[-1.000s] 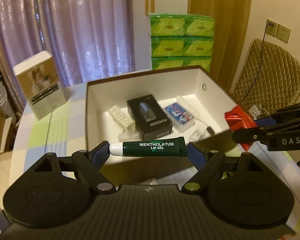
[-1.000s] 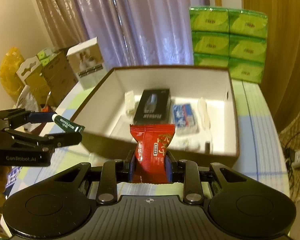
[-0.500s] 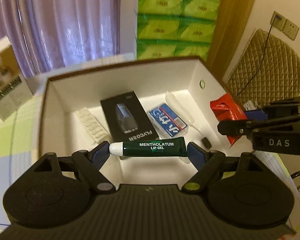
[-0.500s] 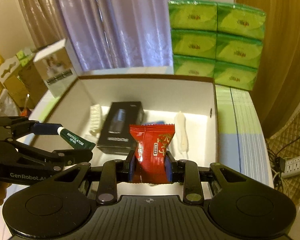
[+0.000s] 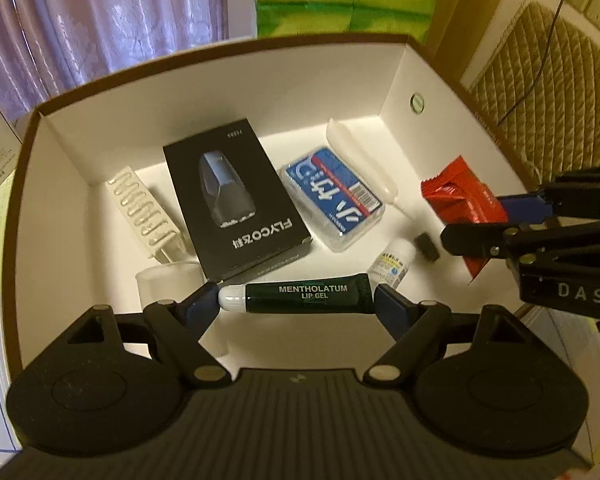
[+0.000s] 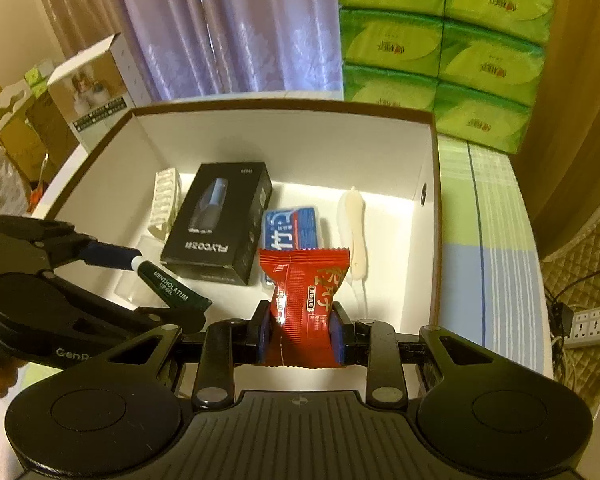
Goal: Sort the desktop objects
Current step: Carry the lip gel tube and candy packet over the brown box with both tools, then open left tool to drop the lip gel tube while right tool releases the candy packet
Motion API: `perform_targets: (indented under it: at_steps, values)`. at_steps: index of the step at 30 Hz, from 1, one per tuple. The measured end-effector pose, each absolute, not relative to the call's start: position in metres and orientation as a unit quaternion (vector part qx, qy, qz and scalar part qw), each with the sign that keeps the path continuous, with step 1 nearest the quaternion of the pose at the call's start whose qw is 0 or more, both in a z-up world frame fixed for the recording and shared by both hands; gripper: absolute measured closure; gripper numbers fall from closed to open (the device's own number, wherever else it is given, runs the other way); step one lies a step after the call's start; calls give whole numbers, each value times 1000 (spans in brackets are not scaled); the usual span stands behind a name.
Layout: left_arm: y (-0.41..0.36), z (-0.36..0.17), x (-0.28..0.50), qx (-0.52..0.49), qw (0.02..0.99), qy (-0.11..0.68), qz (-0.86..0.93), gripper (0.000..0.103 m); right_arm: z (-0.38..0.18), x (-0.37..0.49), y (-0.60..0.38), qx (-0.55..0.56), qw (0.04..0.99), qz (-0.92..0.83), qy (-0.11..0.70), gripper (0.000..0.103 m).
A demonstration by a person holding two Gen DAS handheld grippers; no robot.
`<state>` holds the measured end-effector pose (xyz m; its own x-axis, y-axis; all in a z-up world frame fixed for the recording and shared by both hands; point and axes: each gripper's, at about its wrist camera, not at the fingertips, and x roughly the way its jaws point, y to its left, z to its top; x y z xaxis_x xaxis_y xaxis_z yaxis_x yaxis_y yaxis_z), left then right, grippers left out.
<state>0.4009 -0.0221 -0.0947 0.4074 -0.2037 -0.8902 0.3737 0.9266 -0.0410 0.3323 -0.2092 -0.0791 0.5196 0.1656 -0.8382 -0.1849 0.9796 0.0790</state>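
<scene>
Above the open box (image 5: 228, 60), the lip gel tube (image 5: 304, 299) is clamped lengthwise by the left gripper (image 5: 298, 300); the red snack packet (image 6: 304, 300) is pinched by the right gripper (image 6: 302, 334).

Lilac curtains (image 6: 236, 28) are hung behind the table (image 6: 496, 240), which is covered with a cloth checked in green, blue and white. Wood panelling (image 6: 580, 80) is fitted on the right. A power strip (image 6: 588, 326) is laid on quilted matting (image 6: 580, 360). Warm, dim lighting is present.

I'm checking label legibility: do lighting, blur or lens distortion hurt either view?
Left wrist view: warm dim light, fisheye bending the box walls, yet the lip gel tube print reads sharply. Right wrist view: same amber cast, curved edges, red snack packet text slightly soft.
</scene>
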Motion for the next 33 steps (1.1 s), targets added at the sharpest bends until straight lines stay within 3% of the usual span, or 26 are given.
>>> perform_targets:
  at_steps: [29,33]
  values:
    - [-10,-96,409,92,825,530,-174,21,-96,352,-197,-114,807,100,570,76]
    - [-8,-93,408,93,826,528,-174,18,-95,352,-196,-111,807,102,571,71]
